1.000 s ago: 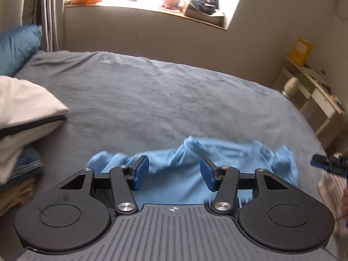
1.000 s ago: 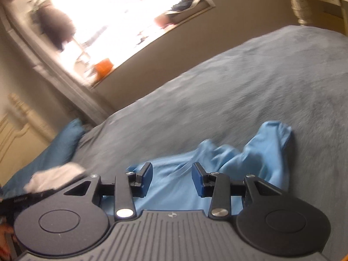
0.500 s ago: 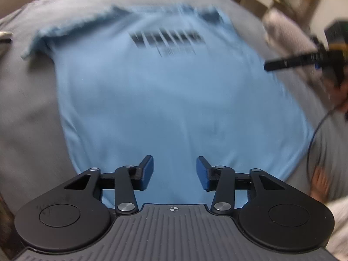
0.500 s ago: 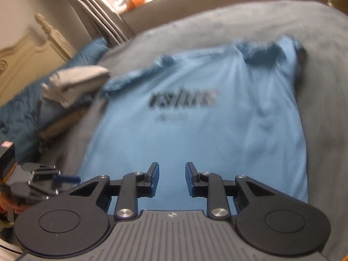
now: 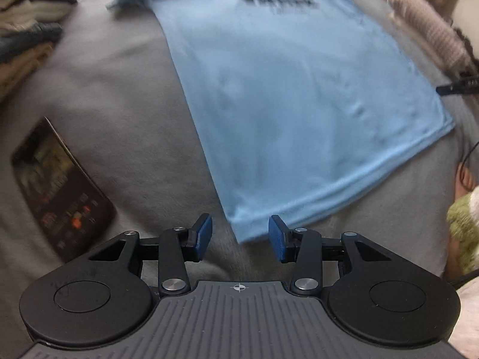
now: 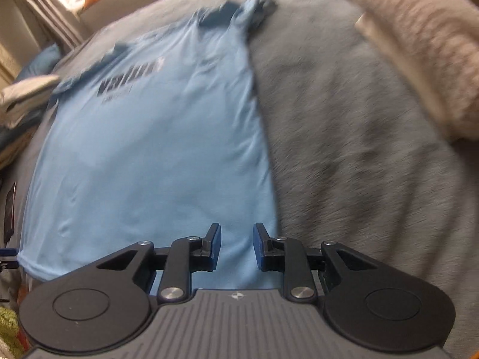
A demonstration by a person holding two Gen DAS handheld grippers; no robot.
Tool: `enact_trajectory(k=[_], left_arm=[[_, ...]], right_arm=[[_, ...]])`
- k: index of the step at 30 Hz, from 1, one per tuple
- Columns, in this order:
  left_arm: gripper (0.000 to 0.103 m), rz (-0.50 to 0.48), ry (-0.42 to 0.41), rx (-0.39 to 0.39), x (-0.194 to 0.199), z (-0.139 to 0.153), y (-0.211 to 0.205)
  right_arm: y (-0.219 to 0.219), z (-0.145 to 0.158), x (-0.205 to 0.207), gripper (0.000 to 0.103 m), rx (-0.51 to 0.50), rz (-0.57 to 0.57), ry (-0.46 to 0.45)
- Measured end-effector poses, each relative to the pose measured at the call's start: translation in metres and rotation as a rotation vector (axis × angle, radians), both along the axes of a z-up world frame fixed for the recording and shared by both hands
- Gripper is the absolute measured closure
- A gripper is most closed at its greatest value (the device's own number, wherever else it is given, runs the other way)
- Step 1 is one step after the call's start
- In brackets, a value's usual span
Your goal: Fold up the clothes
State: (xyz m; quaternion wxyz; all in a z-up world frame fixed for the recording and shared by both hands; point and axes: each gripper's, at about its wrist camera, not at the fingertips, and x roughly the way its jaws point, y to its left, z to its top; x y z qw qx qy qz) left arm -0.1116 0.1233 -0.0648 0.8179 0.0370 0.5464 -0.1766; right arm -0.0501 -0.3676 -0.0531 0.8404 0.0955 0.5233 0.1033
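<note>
I am looking down at a light blue T-shirt [image 5: 287, 89] that is lying flat on the grey bed [image 5: 125, 113]. It is spread out with dark letters [image 6: 128, 80] across its chest, and its sleeves are looking crumpled at the far end. My left gripper [image 5: 239, 236] is hovering with its blue fingers apart, right by the shirt's near hem corner, gripping nothing. My right gripper [image 6: 236, 246] is hanging over the other hem corner, fingers apart too. A pile of folded clothes [image 5: 27, 30] is sitting beside the shirt. A dark flat card [image 5: 60, 191] is lying on the bed.
</note>
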Motion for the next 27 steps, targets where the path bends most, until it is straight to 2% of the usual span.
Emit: enact_trajectory(k=[4, 7, 10, 11, 12, 16, 20, 24, 27], left_arm=[[0.061, 0.012, -0.078, -0.067, 0.012, 0.016, -0.009], [0.061, -0.001, -0.042, -0.061, 0.018, 0.002, -0.025], [0.061, -0.012, 0.004, -0.038, 0.023, -0.016, -0.039], [0.061, -0.003, 0.033, -0.027, 0.021, -0.021, -0.036], [0.061, 0.007, 0.054, -0.019, 0.018, -0.024, -0.034], [0.060, 0.046, 0.045, -0.040, 0.017, -0.010, -0.023], [0.059, 0.128, -0.052, -0.060, 0.052, 0.016, -0.015], [0.056, 0.304, -0.190, -0.081, 0.100, 0.033, -0.003], [0.055, 0.415, -0.307, -0.062, 0.131, 0.039, 0.003]], right_arm=[[0.004, 0.010, -0.001, 0.078, 0.034, 0.021, -0.052], [0.017, -0.001, 0.001, 0.078, 0.045, 0.085, -0.041], [0.020, -0.017, -0.005, 0.079, -0.026, 0.136, -0.013], [0.012, -0.019, -0.011, 0.085, -0.031, 0.134, -0.005], [0.004, -0.021, -0.017, 0.086, -0.036, 0.132, 0.002], [-0.026, -0.009, -0.030, 0.085, -0.038, 0.067, 0.032], [-0.024, 0.023, -0.011, 0.085, 0.000, 0.060, -0.047], [0.021, 0.059, 0.038, 0.085, 0.123, 0.145, -0.160], [0.078, 0.072, 0.077, 0.084, 0.178, 0.234, -0.187]])
